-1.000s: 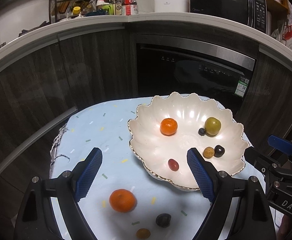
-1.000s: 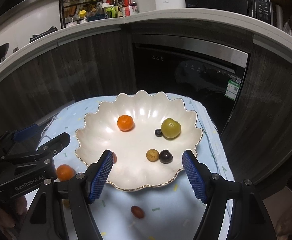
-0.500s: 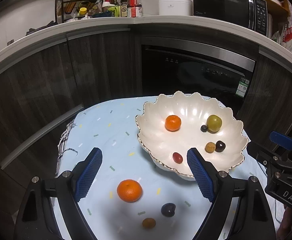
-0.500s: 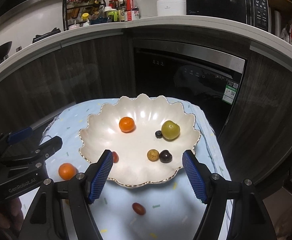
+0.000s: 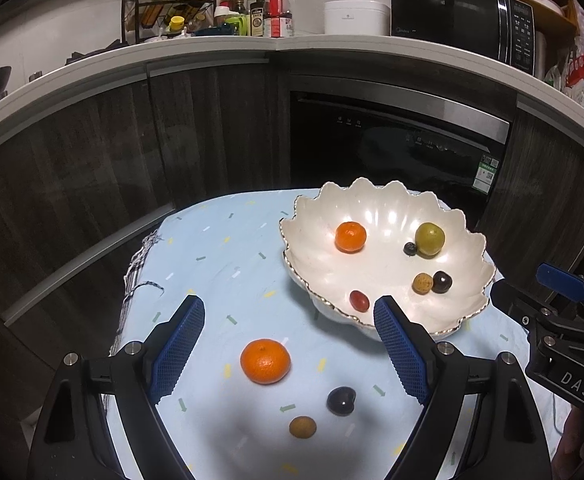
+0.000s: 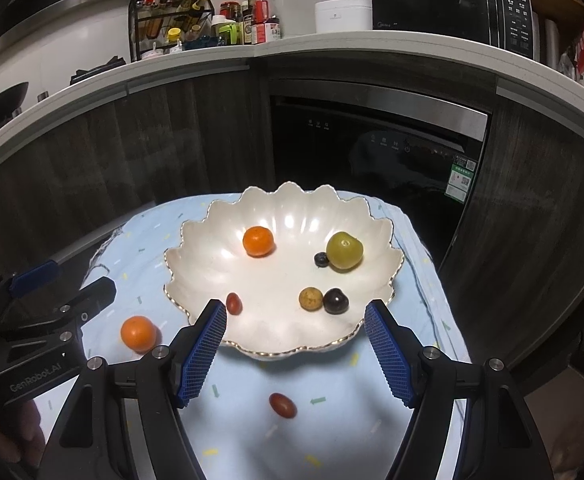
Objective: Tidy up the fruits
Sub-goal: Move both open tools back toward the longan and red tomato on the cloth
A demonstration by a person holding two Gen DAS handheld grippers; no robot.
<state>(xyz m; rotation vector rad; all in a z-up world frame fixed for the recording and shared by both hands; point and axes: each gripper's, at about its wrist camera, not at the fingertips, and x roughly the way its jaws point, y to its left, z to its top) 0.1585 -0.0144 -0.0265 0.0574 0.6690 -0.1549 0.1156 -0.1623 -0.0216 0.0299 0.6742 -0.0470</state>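
Note:
A white scalloped bowl (image 5: 463,240) (image 6: 375,236) stands on a light blue cloth and holds a mandarin (image 5: 350,237), a green fruit (image 5: 429,239), a blueberry (image 5: 410,248), a tan longan (image 5: 422,282), a dark cherry (image 5: 441,282) and a red grape tomato (image 5: 359,301). On the cloth near me lie a mandarin (image 5: 265,361), a dark cherry (image 5: 341,400) and a longan (image 5: 302,427). A red grape tomato (image 6: 282,405) lies in front of the bowl. My left gripper (image 5: 288,348) is open above the loose mandarin. My right gripper (image 6: 295,352) is open above the loose tomato.
The blue cloth (image 5: 220,256) covers a small table in front of dark kitchen cabinets and a built-in dishwasher (image 5: 395,140). A counter above carries a spice rack (image 5: 168,12), bottles and a microwave (image 5: 463,20). The table drops off at its left and right edges.
Both grippers have pulled back and up from the bowl, so the bowl sits farther off and the loose fruits show more fully. Both stay open and empty.

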